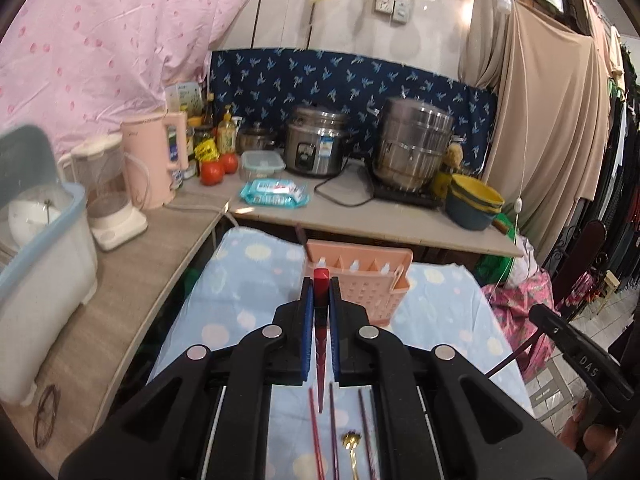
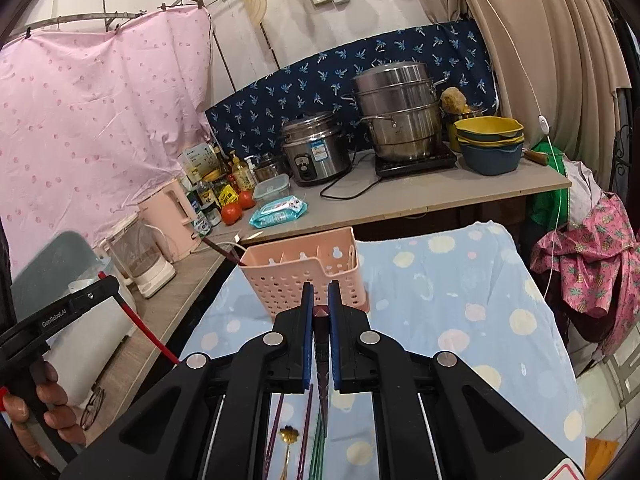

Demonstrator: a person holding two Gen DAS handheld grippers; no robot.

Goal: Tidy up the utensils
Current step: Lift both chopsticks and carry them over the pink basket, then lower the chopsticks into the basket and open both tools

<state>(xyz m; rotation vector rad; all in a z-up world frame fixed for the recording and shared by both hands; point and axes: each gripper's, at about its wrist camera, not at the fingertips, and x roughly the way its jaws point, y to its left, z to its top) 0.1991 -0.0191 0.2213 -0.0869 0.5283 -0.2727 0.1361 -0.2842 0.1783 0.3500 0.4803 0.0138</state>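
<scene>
My left gripper is shut on a red chopstick, held in the air just in front of the pink perforated utensil holder. My right gripper is shut on a dark maroon chopstick, close in front of the same holder. A dark chopstick stands in the holder's left compartment. More chopsticks and a gold spoon lie on the blue dotted cloth under the grippers; the spoon also shows in the right wrist view.
A wooden counter behind holds a rice cooker, steel steamer pot, stacked bowls, wipes pack, tomatoes, bottles. At left stand a pink kettle, a blender and a dish bin. Clothes hang right.
</scene>
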